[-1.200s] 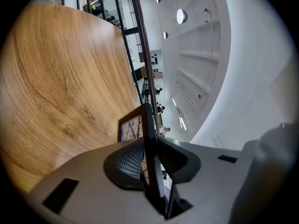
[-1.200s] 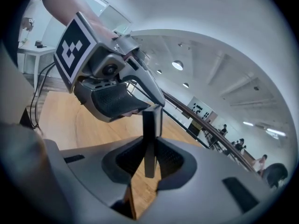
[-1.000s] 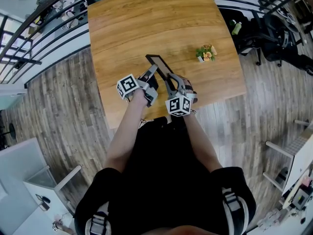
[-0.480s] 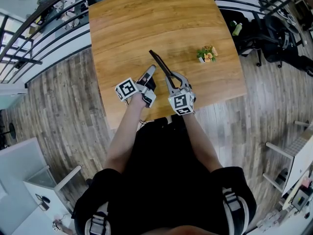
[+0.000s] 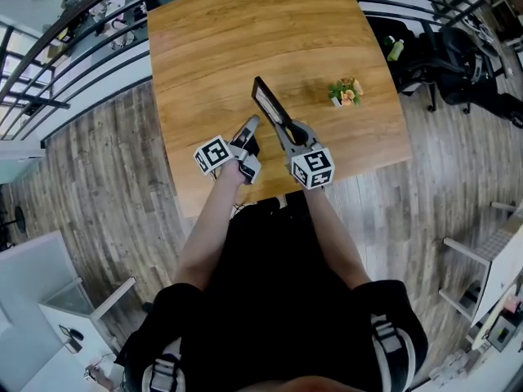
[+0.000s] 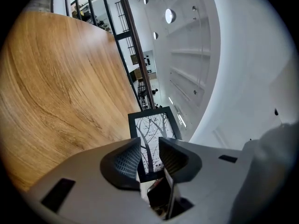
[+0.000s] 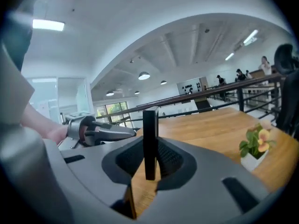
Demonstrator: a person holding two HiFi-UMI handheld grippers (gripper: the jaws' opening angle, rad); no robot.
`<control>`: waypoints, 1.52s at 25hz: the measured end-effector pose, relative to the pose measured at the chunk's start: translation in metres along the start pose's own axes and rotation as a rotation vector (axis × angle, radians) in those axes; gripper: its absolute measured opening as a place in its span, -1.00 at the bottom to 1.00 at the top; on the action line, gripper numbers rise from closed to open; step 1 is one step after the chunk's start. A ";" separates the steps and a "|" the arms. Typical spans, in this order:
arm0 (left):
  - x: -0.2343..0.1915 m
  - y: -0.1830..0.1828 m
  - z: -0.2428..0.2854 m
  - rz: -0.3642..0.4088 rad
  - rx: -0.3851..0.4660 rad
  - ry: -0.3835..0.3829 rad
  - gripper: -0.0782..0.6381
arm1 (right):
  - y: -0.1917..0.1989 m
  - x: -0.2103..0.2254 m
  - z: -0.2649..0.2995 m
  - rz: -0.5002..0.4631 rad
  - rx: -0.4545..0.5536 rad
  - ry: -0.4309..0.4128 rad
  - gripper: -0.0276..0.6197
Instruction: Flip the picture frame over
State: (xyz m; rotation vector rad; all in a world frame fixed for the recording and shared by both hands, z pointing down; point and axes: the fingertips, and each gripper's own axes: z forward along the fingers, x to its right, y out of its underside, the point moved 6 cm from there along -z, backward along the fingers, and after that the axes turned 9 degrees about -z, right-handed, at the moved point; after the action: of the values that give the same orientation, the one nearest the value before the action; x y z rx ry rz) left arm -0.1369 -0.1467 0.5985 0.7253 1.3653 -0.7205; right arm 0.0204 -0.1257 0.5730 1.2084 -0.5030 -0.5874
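Right gripper (image 5: 288, 127) is clamped tight on the picture frame (image 5: 266, 103), holding it up on edge over the table (image 5: 204, 47), a little in from the near edge, about midway along. In the right gripper view it's just a thin black sliver. Left gripper (image 5: 250, 126) sits just beside it, jaws opening, pads off it and covering its lower corner. Can't tell whether it touches the wood. A potted plant (image 5: 345, 89) stands towards the right edge.
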 end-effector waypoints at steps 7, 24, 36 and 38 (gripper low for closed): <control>-0.006 0.003 -0.001 -0.010 0.016 -0.015 -0.36 | 0.004 -0.002 0.004 0.244 0.049 -0.118 -0.66; 0.001 0.019 0.004 -0.097 0.017 0.142 -0.31 | 0.010 -0.002 0.002 0.769 0.235 -0.275 -0.66; 0.014 0.021 0.001 -0.067 -0.004 0.177 -0.51 | 0.016 -0.002 -0.002 0.761 0.186 -0.287 -0.58; 0.014 0.021 0.000 -0.058 -0.012 0.176 -0.51 | 0.020 -0.002 -0.001 0.741 0.164 -0.291 -0.56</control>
State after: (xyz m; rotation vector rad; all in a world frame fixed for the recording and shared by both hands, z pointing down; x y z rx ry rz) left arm -0.1189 -0.1351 0.5851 0.7564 1.5548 -0.7065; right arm 0.0224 -0.1184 0.5916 0.9927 -1.1956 -0.0792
